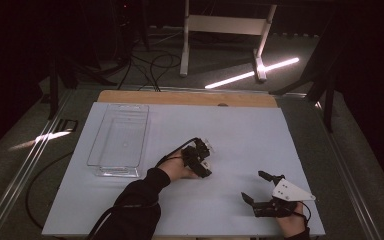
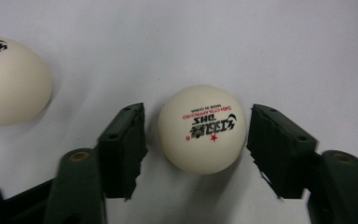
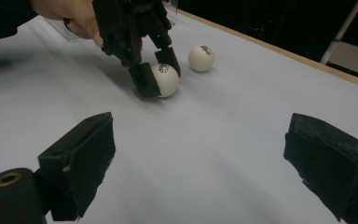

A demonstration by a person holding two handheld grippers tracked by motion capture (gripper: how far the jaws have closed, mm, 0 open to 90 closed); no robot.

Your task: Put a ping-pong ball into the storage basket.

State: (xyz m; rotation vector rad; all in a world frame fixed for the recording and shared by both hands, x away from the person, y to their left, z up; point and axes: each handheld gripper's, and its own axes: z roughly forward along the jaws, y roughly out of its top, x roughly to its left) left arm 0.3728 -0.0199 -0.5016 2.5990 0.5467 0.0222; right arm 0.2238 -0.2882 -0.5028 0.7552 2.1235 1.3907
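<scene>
- The left gripper [image 2: 196, 135], black and two-jawed, is pointing down at the white surface [image 1: 240, 130] near its middle, with a cream-white table-tennis ball printed in red and black [image 2: 202, 129] sitting between its jaws.
- In the left gripper view the jaws are standing narrow around that ball: the right jaw is looking as good as touching the ball's side, while a thin gap is showing between the left jaw and the ball, so the pads are not clearly pressing it.
- The ball is resting on the surface rather than hanging in the air; in the right gripper view it [image 3: 167, 79] is sitting low between the two black jaw tips.
- A second cream-white table-tennis ball with the same print [image 3: 201, 57] is lying just beyond the first, a little farther from the person, apart from the left gripper; in the left gripper view it [image 2: 10, 81] is showing at the left edge.
- A clear rectangular plastic tray [image 1: 119, 140] is standing on the left half of the surface, well apart from both balls.
- The right gripper [image 1: 258, 186] is hovering at the near right of the surface, its jaws standing wide with bare surface between them.
</scene>
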